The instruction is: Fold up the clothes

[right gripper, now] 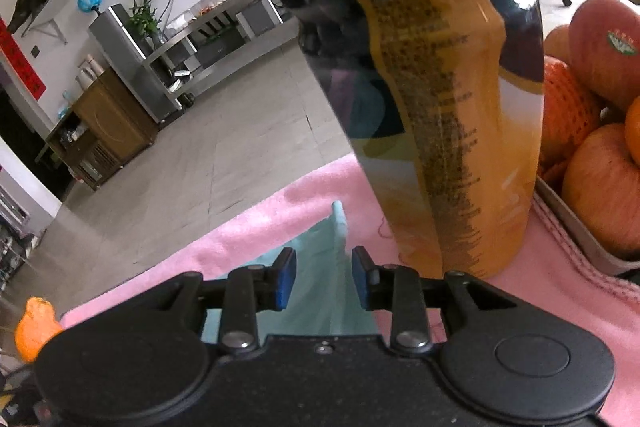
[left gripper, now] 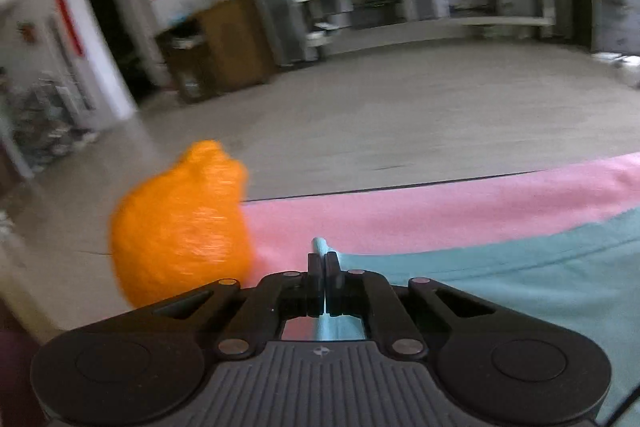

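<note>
While the left gripper is clenched on a pinched edge of the teal garment, the right gripper stands released, its blue pads apart on either side of a raised teal corner without pressing it. The garment lies on a pink cloth, close by a tall bottle and a tray of fruit. This looks like the gripping stage before a fold; next, the right jaws need to close on that corner, keeping clear of the bottle
</note>
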`<state>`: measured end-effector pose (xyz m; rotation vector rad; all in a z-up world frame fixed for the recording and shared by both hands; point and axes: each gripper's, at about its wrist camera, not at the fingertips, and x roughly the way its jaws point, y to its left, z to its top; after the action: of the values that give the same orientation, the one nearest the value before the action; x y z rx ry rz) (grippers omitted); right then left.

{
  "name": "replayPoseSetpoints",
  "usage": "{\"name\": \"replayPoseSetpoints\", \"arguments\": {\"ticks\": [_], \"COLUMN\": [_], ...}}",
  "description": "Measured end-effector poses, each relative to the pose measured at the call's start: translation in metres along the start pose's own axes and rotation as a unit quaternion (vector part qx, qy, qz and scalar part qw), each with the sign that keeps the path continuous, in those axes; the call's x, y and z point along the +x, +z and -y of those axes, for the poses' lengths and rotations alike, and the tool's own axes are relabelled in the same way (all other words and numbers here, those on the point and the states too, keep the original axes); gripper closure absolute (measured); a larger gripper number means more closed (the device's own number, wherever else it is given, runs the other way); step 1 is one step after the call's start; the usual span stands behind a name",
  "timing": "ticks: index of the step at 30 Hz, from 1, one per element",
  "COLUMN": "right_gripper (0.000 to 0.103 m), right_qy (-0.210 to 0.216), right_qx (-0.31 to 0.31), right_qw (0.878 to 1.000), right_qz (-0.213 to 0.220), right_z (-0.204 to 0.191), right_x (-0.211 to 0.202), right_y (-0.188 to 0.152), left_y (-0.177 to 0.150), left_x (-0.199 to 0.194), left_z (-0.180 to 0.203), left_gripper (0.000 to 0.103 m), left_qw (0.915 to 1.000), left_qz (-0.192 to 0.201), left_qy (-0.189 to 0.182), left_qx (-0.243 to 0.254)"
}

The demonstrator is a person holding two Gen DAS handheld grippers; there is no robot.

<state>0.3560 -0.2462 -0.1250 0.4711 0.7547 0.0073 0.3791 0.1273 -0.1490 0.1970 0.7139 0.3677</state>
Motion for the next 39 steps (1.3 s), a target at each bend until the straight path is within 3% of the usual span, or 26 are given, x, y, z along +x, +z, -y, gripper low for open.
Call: {"name": "replayPoseSetpoints", "arguments": {"ticks": [3, 7, 10, 17, 19, 21, 23, 24, 25, 26, 30, 35, 39], "right_gripper": [0.071, 0.063, 0.059, 0.042, 0.035, 0.035, 0.038, 0.052, 0.076, 0.081, 0.081, 0.08, 0.08], "right_qy": [-0.001, 0.013, 0.033, 0.07, 0.079, 0.086, 0.096, 0.103, 0.109, 0.112, 0.073, 0.053, 0.047], "right_qx": [0.0, 0.002, 0.001, 0.02, 0.044, 0.063, 0.069, 0.064, 0.048, 0.028, -0.087, -0.121, -0.182], "right_qw": [1.0, 1.0, 0.999, 0.997, 0.995, 0.993, 0.992, 0.992, 0.992, 0.992, 0.992, 0.988, 0.98], "right_qz": [-0.001, -0.007, -0.01, -0.029, -0.037, -0.041, -0.044, -0.043, -0.042, -0.042, -0.054, -0.076, -0.064], "right_z": [0.002, 0.005, 0.007, 0.033, 0.049, 0.065, 0.076, 0.078, 0.078, 0.077, 0.057, 0.054, 0.038], "right_x": [-0.006, -0.034, -0.072, -0.182, -0.198, -0.204, -0.191, -0.179, -0.169, -0.16, -0.13, -0.109, -0.11], "right_y": [0.0, 0.002, 0.005, -0.026, -0.048, -0.069, -0.086, -0.096, -0.104, -0.111, -0.121, -0.132, -0.144], "left_y": [0.003, 0.007, 0.0, -0.077, -0.107, -0.131, -0.151, -0.159, -0.163, -0.167, -0.166, -0.166, -0.169], "left_x": [-0.002, -0.031, -0.074, -0.206, -0.223, -0.218, -0.208, -0.202, -0.196, -0.191, -0.18, -0.168, -0.168], "left_z": [0.0, -0.017, -0.045, -0.071, -0.076, -0.073, -0.067, -0.061, -0.056, -0.051, -0.036, -0.036, -0.038], "left_gripper": [0.093, 0.078, 0.078, 0.078, 0.078, 0.079, 0.09, 0.095, 0.096, 0.096, 0.094, 0.094, 0.094], "left_qw": [0.9995, 0.9993, 0.9989, 0.9936, 0.9904, 0.9844, 0.9744, 0.9712, 0.9713, 0.9724, 0.9873, 0.993, 0.9957], "left_qz": [-0.011, -0.02, -0.021, -0.025, -0.026, -0.028, -0.031, -0.03, -0.032, -0.031, -0.008, -0.022, -0.025], "left_qy": [0.029, 0.027, -0.017, -0.11, -0.133, -0.157, -0.18, -0.182, -0.175, -0.167, -0.128, -0.095, -0.066], "left_qx": [0.002, -0.018, -0.039, 0.004, -0.027, -0.074, -0.131, -0.15, -0.158, -0.16, -0.094, -0.067, -0.06]}}
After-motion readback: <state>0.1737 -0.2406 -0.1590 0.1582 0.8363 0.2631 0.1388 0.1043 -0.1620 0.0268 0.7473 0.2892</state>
